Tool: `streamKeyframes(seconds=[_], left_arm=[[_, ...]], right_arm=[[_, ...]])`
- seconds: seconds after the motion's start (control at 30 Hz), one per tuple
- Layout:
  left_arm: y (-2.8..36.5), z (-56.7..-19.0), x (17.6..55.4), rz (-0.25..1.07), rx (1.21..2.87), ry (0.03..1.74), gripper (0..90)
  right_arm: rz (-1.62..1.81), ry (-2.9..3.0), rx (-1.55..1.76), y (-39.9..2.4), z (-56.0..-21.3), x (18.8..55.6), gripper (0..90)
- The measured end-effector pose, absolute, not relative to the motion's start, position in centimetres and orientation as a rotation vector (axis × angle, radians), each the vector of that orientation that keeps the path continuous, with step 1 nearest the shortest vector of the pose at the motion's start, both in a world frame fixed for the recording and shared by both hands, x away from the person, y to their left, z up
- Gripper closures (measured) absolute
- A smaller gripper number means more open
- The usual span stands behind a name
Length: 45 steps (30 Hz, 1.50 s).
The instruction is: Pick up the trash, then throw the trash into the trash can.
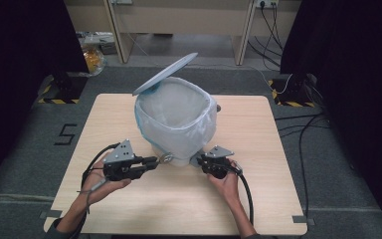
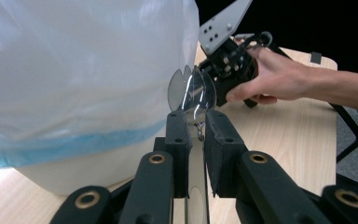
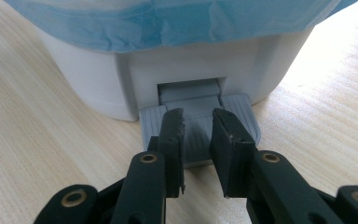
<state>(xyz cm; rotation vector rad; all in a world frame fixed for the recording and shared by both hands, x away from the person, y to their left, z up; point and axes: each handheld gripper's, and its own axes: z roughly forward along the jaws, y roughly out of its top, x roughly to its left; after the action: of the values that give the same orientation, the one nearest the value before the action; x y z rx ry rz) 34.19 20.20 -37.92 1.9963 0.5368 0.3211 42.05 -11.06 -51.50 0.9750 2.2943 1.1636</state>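
Evidently the disposal step: mid-frame on the counter [image 1: 129, 209] stands the lined bin [image 1: 176, 119], lid [image 1: 165, 73] raised as the right hand-held gripper [image 3: 199, 122], jaws slightly parted, presses its pedal [image 3: 196, 135]. The left hand-held gripper [image 2: 195, 126], clenched on a clear plastic fork [image 2: 192, 91], should next lift over the rim.

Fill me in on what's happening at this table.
A person works two handheld grippers at a white pedal bin lined with a plastic bag. The right gripper sits on the grey foot pedal, and the lid stands open. The left gripper is shut on a clear plastic fork, held beside the bin, not yet over the opening.
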Motion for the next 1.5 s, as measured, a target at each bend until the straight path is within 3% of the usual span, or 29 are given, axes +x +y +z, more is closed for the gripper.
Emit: streamKeyframes(seconds=[0.73,1.5], left_arm=[[19.4,-33.0,34.5,0.341,1.935,0.489,79.6],[18.0,-30.1,37.0,0.405,1.814,0.557,79.6]], right_arm=[[1.165,2.295,0.976,-11.1,-51.5,42.1,74.0],[1.165,2.293,0.975,-11.1,-51.5,42.0,74.0]])
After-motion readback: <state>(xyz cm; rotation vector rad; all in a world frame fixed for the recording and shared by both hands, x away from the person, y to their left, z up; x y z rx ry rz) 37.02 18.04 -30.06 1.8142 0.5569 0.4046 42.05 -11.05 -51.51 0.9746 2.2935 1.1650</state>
